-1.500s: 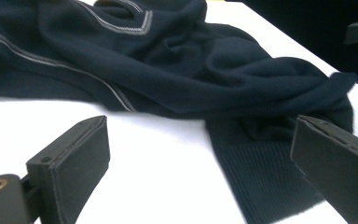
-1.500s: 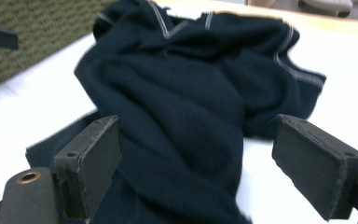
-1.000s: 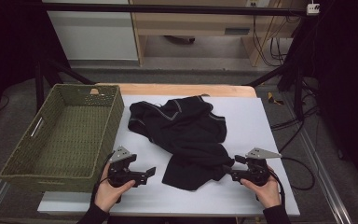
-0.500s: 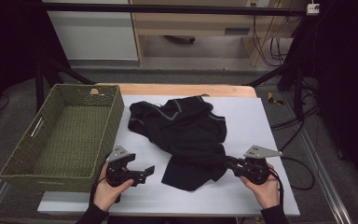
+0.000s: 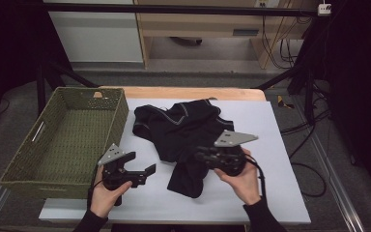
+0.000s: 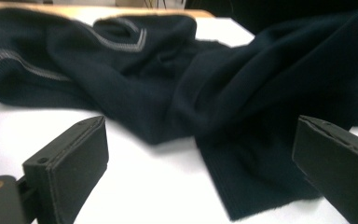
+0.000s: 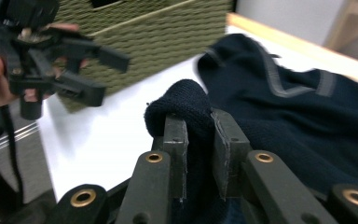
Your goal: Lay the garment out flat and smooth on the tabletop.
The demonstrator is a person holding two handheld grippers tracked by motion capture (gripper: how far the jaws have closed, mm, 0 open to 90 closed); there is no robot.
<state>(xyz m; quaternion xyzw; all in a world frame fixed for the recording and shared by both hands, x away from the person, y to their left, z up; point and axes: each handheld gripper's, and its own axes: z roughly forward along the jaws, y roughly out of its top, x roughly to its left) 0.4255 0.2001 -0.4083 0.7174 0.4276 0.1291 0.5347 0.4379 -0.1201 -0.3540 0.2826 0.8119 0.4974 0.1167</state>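
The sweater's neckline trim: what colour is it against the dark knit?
Grey stripes edge the neckline trim of the dark navy sweater; the left gripper view shows it best.

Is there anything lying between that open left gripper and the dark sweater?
Nothing visible. Bare white table lies between the left gripper and the dark sweater; the right gripper already pinches a fold.

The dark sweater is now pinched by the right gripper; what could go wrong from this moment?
1. The right gripper has just closed on only a small fold of the sweater, so the cloth may slip out when lifted.
2. The left gripper is open and holds nothing, so the sweater may hang unevenly from one side.
3. The basket stands close, and dragged cloth could catch on its rim.
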